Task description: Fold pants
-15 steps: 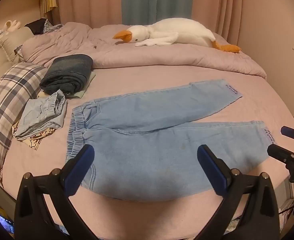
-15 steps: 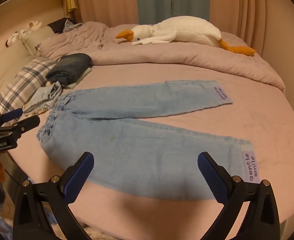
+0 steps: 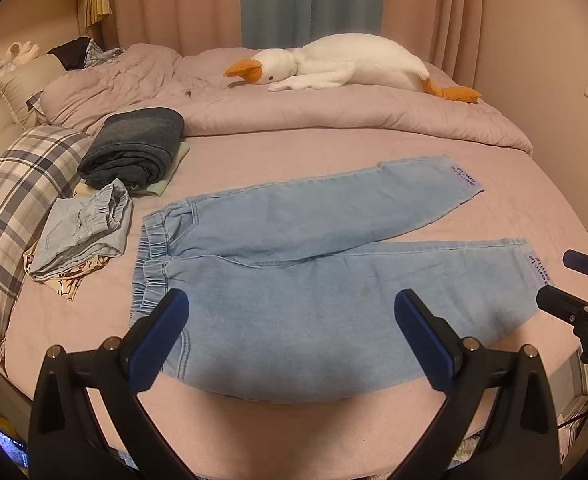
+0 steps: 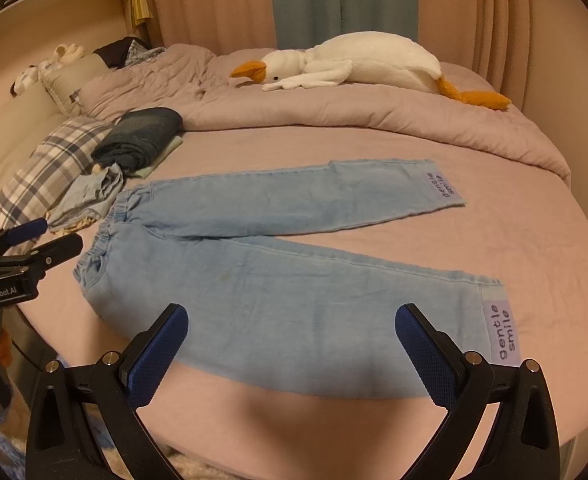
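Note:
Light blue denim pants [image 3: 314,264] lie flat on the pink bed, elastic waistband to the left, both legs spread to the right with "gentle smile" labels at the cuffs; they also show in the right wrist view [image 4: 294,276]. My left gripper [image 3: 291,320] is open and empty, above the near edge of the pants toward the waistband end. My right gripper [image 4: 291,332] is open and empty, above the near leg toward its cuff. Each gripper shows at the edge of the other's view, the right [image 3: 574,284] and the left [image 4: 33,240].
Folded dark jeans [image 3: 133,148] and a smaller folded light denim piece [image 3: 85,232] lie left of the waistband, beside a plaid pillow [image 3: 17,208]. A rumpled quilt [image 3: 334,112] with a white plush goose [image 3: 346,64] lies at the back. The bed's front edge [image 3: 294,440] is near.
Both grippers have moved slightly toward the bed. The pants lie as before.

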{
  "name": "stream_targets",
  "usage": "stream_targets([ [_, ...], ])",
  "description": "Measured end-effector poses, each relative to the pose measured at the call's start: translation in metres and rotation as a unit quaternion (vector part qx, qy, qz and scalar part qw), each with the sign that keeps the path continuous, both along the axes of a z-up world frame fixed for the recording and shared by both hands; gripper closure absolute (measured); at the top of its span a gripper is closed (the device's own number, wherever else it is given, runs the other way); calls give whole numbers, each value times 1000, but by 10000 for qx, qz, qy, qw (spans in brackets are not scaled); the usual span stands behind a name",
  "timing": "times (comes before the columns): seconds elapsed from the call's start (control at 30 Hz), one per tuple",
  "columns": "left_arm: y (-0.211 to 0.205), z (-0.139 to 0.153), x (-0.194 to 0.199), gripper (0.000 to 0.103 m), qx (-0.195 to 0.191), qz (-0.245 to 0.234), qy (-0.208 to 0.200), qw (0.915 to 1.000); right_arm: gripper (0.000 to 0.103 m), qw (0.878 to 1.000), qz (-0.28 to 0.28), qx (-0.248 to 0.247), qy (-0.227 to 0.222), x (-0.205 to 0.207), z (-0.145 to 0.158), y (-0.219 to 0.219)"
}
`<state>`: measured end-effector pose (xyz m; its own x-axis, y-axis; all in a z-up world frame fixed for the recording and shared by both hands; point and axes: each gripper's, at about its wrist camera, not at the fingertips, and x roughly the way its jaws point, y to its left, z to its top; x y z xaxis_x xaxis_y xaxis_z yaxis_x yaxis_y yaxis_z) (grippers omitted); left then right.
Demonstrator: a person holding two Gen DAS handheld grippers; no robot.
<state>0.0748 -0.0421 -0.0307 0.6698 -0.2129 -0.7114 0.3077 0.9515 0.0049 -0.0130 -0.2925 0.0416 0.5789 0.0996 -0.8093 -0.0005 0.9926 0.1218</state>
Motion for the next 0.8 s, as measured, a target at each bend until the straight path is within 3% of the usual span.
stream_targets([
  [0.8,5,6,-11,0,75,-27,46,10000,0,10000,-26,24,-58,-2,0,1],
])
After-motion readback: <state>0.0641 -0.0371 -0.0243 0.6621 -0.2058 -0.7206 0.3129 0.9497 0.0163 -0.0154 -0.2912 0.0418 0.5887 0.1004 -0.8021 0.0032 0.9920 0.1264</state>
